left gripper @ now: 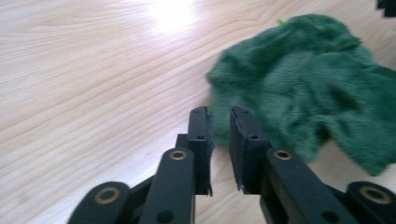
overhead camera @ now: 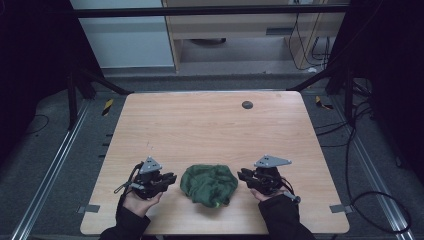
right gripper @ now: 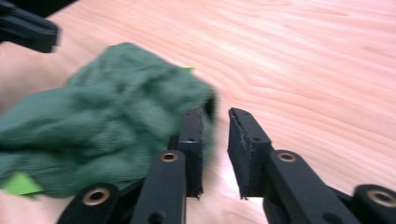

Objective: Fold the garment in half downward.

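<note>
A crumpled dark green cloth [overhead camera: 209, 185] lies on the wooden table [overhead camera: 210, 130] near its front edge, with a bright green tag [overhead camera: 218, 204] at its near side. My left gripper [overhead camera: 170, 178], held in a hand, rests just left of the cloth. In the left gripper view the jaws [left gripper: 219, 112] stand a narrow gap apart with nothing between them, their tips at the edge of the cloth [left gripper: 308, 88]. My right gripper [overhead camera: 243, 175] sits just right of the cloth. Its jaws [right gripper: 215, 114] are also narrowly open and empty beside the cloth [right gripper: 107, 116].
A small dark round disc [overhead camera: 247, 105] sits in the tabletop at the far right. Grey tape marks [overhead camera: 89, 208] [overhead camera: 339, 208] lie at the front corners. Black frame struts and cables [overhead camera: 380, 200] surround the table on the floor. Bare wood stretches behind the cloth.
</note>
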Available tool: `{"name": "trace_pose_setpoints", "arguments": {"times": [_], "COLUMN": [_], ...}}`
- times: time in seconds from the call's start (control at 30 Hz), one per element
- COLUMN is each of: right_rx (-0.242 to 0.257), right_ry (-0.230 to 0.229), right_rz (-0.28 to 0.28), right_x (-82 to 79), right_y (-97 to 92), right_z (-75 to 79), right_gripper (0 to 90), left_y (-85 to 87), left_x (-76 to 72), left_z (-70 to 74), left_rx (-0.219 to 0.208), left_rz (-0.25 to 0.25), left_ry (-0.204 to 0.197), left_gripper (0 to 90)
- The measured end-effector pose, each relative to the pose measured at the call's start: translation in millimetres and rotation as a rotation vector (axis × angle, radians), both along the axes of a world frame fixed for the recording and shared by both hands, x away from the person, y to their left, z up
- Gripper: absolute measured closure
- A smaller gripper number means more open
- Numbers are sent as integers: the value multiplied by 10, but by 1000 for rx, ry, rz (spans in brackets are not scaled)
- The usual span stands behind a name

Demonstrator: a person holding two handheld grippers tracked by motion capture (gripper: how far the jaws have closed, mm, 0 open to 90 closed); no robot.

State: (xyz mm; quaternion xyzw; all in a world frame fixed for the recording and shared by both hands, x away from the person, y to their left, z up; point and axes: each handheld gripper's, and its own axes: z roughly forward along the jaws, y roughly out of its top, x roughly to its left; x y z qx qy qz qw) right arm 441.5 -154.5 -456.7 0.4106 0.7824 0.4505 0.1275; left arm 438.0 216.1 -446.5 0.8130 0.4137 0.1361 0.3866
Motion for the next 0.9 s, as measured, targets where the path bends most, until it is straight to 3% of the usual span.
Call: {"name": "trace_pose_setpoints", "arguments": {"times": [0.23, 0.47, 0.67, 0.9], "right_rx": [-25, -42, -74, -86], "right_ry": [-14, -21, -7, 5], "right_rz": [-91, -181, -231, -275], "right_x": [71, 134, 196, 234], "right_y": [-222, -444, -580, -697], "right_z": [6, -15, -89, -136], "right_gripper": [653, 529, 424, 363], "left_y": [175, 373, 521, 644], "left_x": [84, 194, 253, 296], "left_z": [-38, -116, -138, -165], "left_rx": [20, 38, 49, 59], "left_rz": [61, 112, 153, 189], "left_ry": [-20, -12, -33, -36], "left_gripper": [656, 532, 459, 402]}}
